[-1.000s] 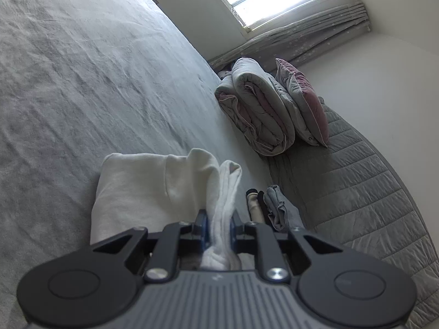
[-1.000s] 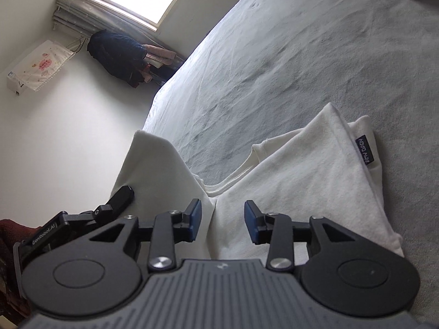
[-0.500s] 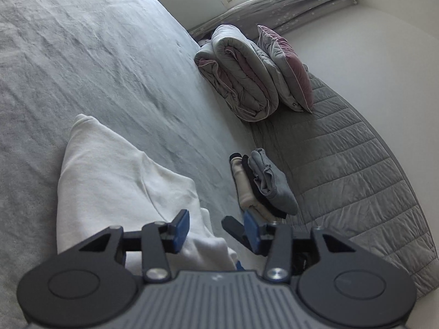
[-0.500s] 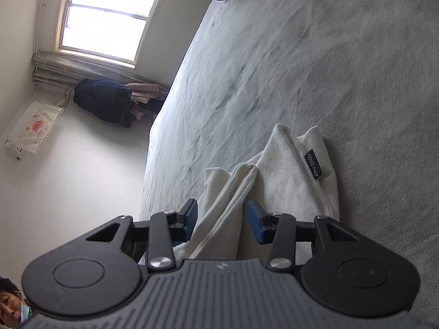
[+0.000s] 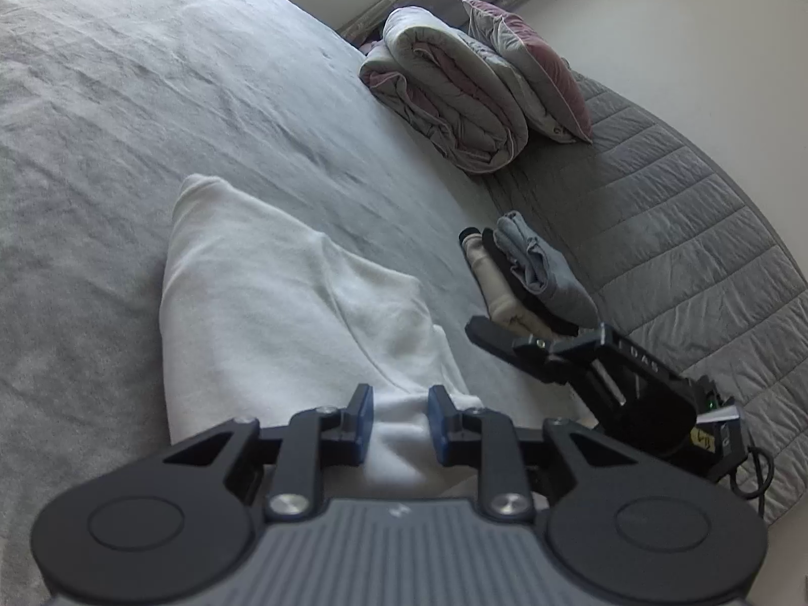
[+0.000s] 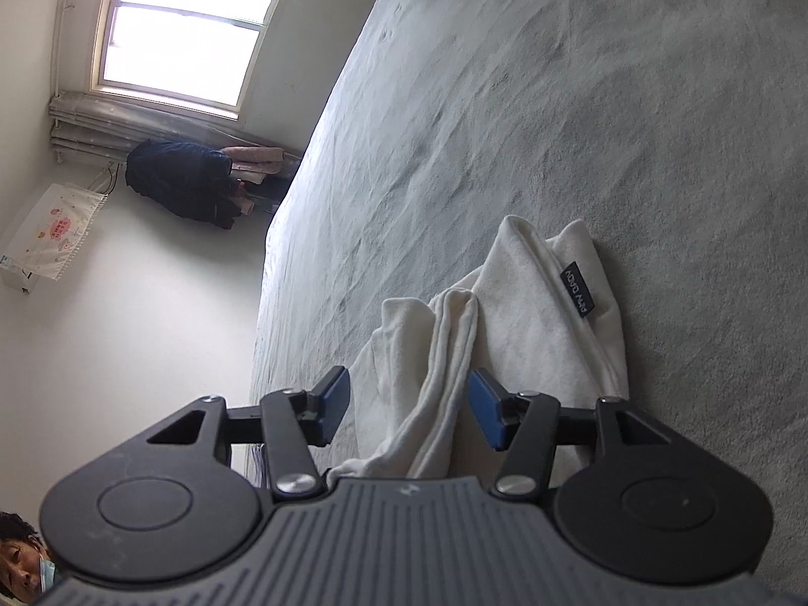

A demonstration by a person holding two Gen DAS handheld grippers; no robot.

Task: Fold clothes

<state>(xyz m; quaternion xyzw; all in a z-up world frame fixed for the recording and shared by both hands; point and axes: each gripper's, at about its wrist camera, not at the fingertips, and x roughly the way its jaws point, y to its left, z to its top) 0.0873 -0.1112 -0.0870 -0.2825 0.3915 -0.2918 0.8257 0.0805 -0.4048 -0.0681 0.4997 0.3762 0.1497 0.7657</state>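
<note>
Grey bedding [image 5: 151, 101] covers the bed in your left wrist view, with a rolled quilt [image 5: 444, 96] and a pillow [image 5: 530, 65] far at the headboard side. Your left claw [image 5: 400, 421] is narrow and its jaws are closing, with a fold of the white garment [image 5: 262, 303] between the blue pads; whether they already press it, I cannot tell. Beside the garment lies a small stack of folded clothes [image 5: 525, 272], and your right claw [image 5: 485, 333] reaches in near that stack.

From the right wrist view, the bed [image 6: 555, 101] runs toward a window [image 6: 187, 25] and dark clothes [image 6: 182, 182] hanging below it. Your right claw [image 6: 409, 406] is wide and opening; the white garment [image 6: 530, 313] lies bunched between the pads, and the left pad stands clear of the cloth.
</note>
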